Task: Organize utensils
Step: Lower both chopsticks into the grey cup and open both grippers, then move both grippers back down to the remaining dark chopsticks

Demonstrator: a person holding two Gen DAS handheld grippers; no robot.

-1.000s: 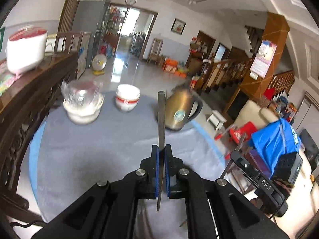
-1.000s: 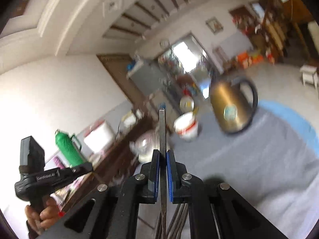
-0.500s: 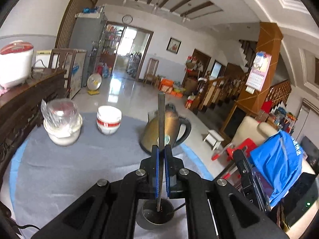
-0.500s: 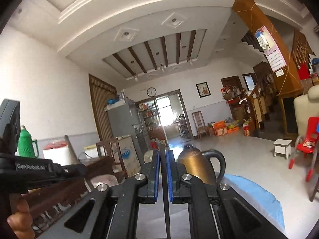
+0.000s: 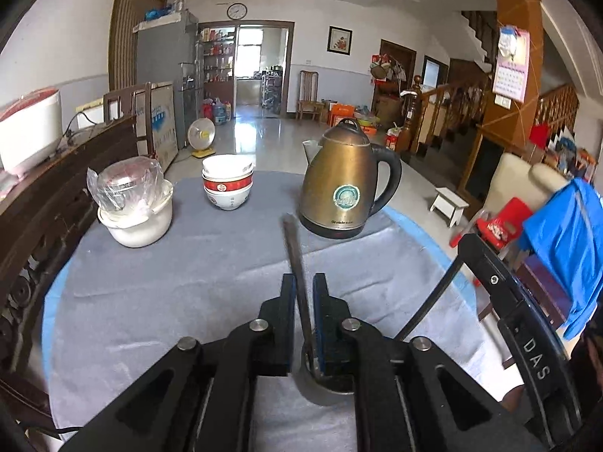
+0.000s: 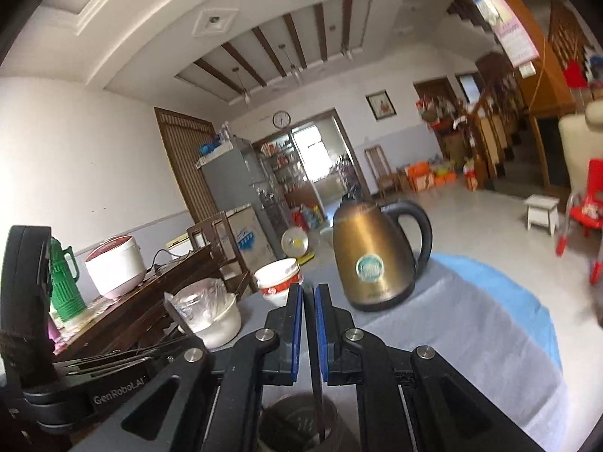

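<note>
In the left wrist view, my left gripper [image 5: 303, 293] has its jaws slightly apart around a flat metal utensil handle [image 5: 296, 256] that leans left, its lower end in a metal cup [image 5: 326, 388] below the fingers. In the right wrist view, my right gripper [image 6: 309, 301] holds a thin metal utensil [image 6: 314, 358] between its blue pads; the utensil's lower end reaches into the dark cup [image 6: 297, 425] beneath. The left gripper's body [image 6: 45, 342] shows at the left of that view.
On the grey tablecloth [image 5: 188, 282] stand a brass kettle [image 5: 348, 184], stacked red-and-white bowls [image 5: 227, 182] and a white pot with a plastic-wrapped lid [image 5: 133, 203]. A dark wooden sideboard [image 5: 49, 188] with a rice cooker runs along the left. The right gripper's body [image 5: 524, 324] is at the right.
Both grippers have come down over the cup. The left jaws have opened a little and its utensil now leans loose in the cup. The right utensil's tip has entered the cup.
</note>
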